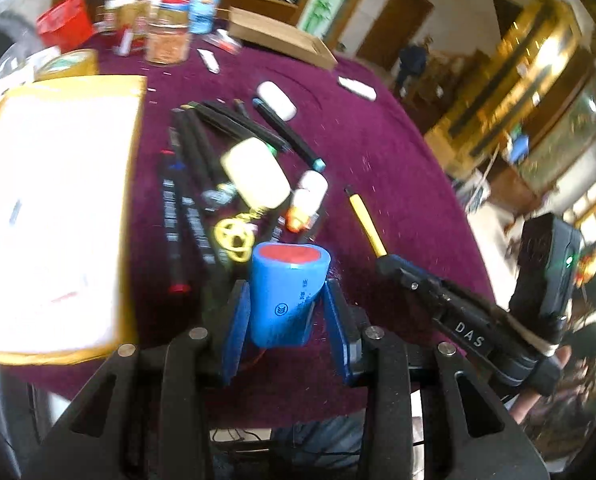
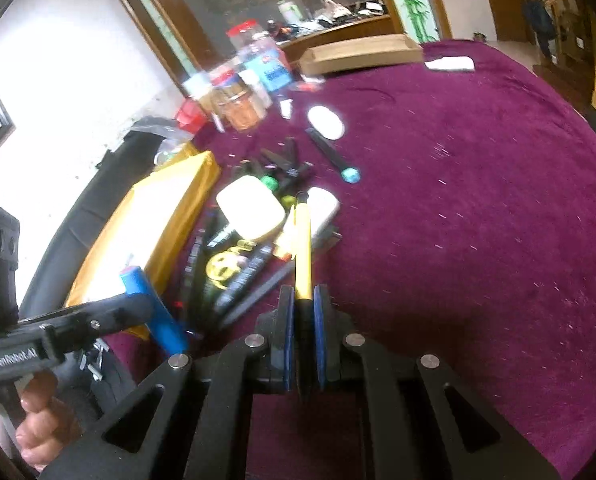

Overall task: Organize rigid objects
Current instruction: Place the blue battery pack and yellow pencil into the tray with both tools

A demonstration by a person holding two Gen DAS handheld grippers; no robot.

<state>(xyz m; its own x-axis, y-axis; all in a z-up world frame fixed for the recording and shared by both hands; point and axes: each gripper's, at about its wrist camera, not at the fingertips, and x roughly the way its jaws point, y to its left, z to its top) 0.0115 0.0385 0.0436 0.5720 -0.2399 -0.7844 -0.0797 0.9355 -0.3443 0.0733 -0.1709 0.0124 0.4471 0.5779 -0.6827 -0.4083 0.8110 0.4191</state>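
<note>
Purple velvety cloth (image 2: pixel 478 208) covers my table, littered with black markers (image 1: pixel 185 200), a cream case (image 1: pixel 255 174) and a yellow envelope (image 1: pixel 53 216) at its left. Jars (image 2: pixel 237 100) and a cardboard tray (image 2: pixel 358 54) crowd the far edge below a dark mirror. My left gripper (image 1: pixel 285 300) clasps a blue cylinder (image 1: pixel 285 296); my right gripper (image 2: pixel 302 300) pinches a yellow pen (image 2: pixel 302 248), both above the clutter.

I work in a large hall: gilded wooden cabinets (image 1: pixel 538 92), wood doors (image 1: pixel 394 24), cloth-covered worktop (image 2: pixel 478 200).
</note>
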